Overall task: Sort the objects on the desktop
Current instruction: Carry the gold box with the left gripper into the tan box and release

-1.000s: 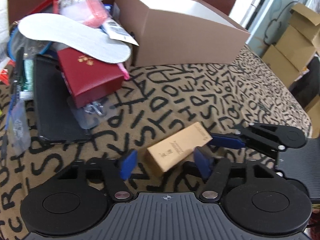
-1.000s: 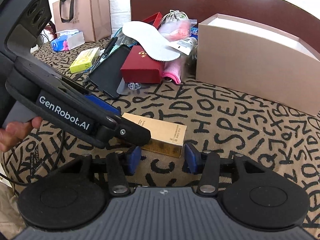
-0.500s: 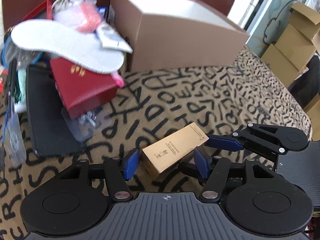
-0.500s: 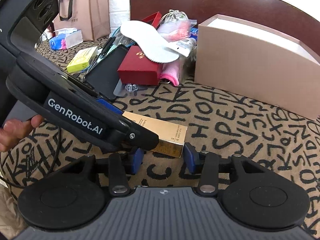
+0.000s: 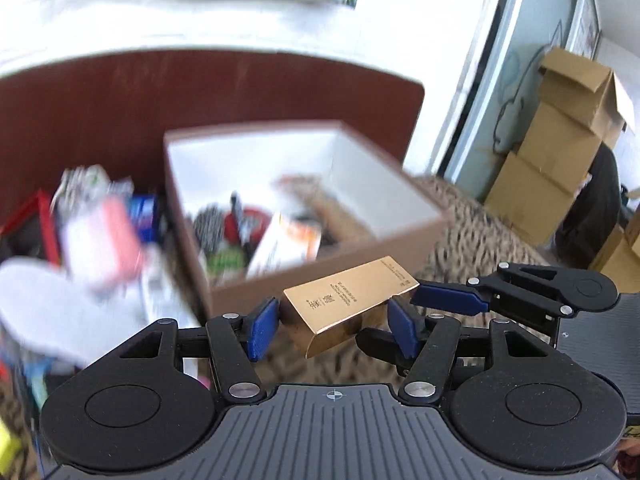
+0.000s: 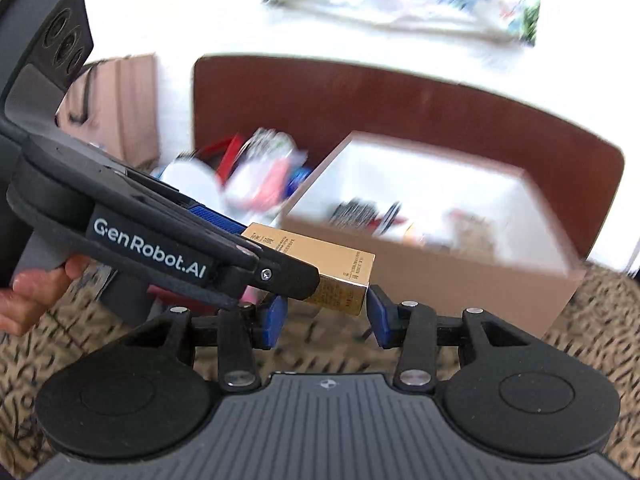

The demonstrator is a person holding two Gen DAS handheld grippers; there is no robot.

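A lived-in home room used partly for storage: a letter-patterned brown cloth (image 5: 460,216) covers the table, a dark red-brown curved chair back (image 5: 120,92) stands behind, plain cardboard cartons (image 5: 560,152) are stacked by the doorway.

The gold box (image 6: 320,270) hangs clear of the patterned tabletop (image 6: 580,340), pinched across its ends by the left tongs (image 6: 256,252) and the right tongs (image 6: 326,320). Beyond stands an open brown carton (image 6: 440,276), blurred clutter to its left.

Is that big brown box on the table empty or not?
Not empty. The open brown box holds several blurred items along its near side; its far corner shows bare white lining.
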